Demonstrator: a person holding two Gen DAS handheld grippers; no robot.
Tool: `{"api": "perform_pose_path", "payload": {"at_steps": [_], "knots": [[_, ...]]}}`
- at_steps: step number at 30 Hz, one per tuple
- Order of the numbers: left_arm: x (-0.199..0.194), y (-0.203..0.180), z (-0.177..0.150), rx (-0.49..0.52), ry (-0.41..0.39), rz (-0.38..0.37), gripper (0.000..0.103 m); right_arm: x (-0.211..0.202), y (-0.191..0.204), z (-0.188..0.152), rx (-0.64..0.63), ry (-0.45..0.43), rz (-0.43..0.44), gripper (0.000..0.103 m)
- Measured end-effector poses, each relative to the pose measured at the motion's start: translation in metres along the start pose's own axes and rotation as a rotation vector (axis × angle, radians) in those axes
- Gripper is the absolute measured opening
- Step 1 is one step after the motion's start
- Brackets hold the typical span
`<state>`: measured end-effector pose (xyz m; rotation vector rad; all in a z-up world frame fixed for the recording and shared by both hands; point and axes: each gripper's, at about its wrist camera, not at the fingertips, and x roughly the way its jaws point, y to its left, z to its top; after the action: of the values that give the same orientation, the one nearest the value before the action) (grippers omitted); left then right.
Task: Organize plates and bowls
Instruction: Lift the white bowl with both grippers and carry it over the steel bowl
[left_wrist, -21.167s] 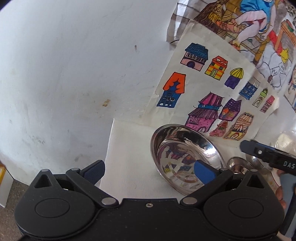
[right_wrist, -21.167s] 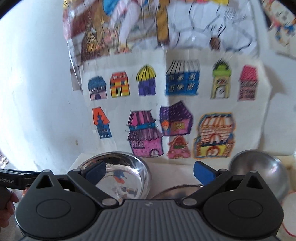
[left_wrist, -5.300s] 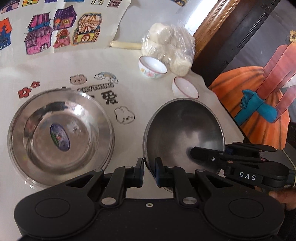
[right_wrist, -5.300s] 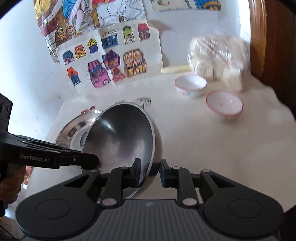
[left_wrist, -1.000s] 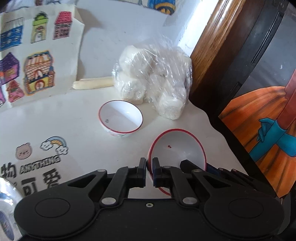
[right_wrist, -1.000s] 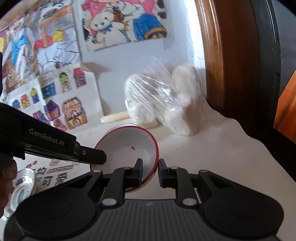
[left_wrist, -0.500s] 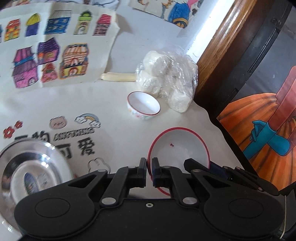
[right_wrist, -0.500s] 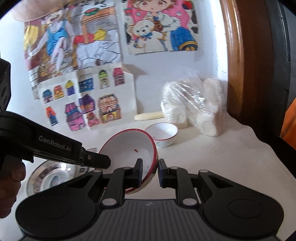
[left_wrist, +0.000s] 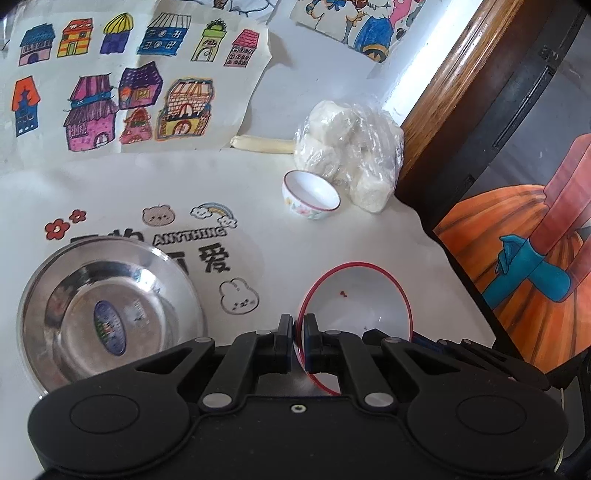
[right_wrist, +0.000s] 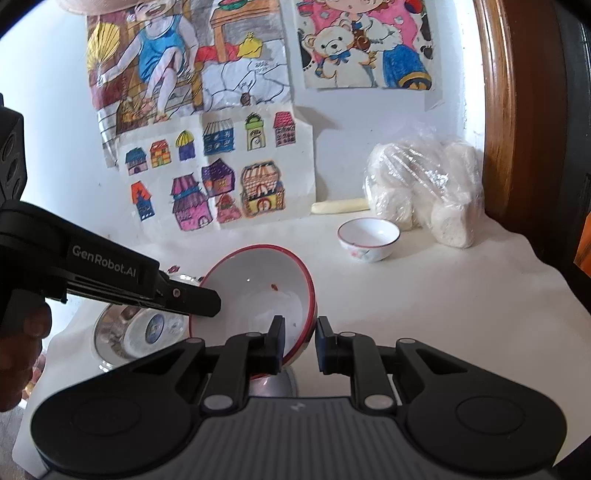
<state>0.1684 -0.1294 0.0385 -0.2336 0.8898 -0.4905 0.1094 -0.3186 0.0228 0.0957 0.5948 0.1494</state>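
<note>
A white bowl with a red rim (left_wrist: 358, 302) hangs tilted above the white tablecloth, held from both sides. My left gripper (left_wrist: 298, 322) is shut on its near left rim. My right gripper (right_wrist: 300, 325) is shut on the bowl (right_wrist: 258, 295) at its near right rim, one finger inside and one outside. A shiny steel bowl (left_wrist: 107, 317) with a sticker in its bottom sits on the cloth to the left, also seen in the right wrist view (right_wrist: 140, 328). A small white flowered bowl (left_wrist: 310, 199) stands further back by the bag.
A clear bag of white buns (left_wrist: 351, 155) lies at the back right against a wooden frame (left_wrist: 454, 92). Children's drawings (right_wrist: 221, 177) hang on the wall behind. The table's right edge (left_wrist: 461, 280) drops off by an orange picture. A hand (right_wrist: 18, 350) holds the left gripper.
Both grippers have carried the red-rimmed bowl back and left, away from the bag and small bowl. The steel bowl has come into view at the left.
</note>
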Motion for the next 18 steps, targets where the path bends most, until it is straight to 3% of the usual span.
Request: {"api": "perform_pose_path", "payload": {"at_steps": [18], "knots": [[-0.002, 0.006, -0.019, 0.056, 0.057, 0.022, 0.005, -0.004, 0.008, -0.022, 0.042, 0.092, 0.042, 0.019]]}}
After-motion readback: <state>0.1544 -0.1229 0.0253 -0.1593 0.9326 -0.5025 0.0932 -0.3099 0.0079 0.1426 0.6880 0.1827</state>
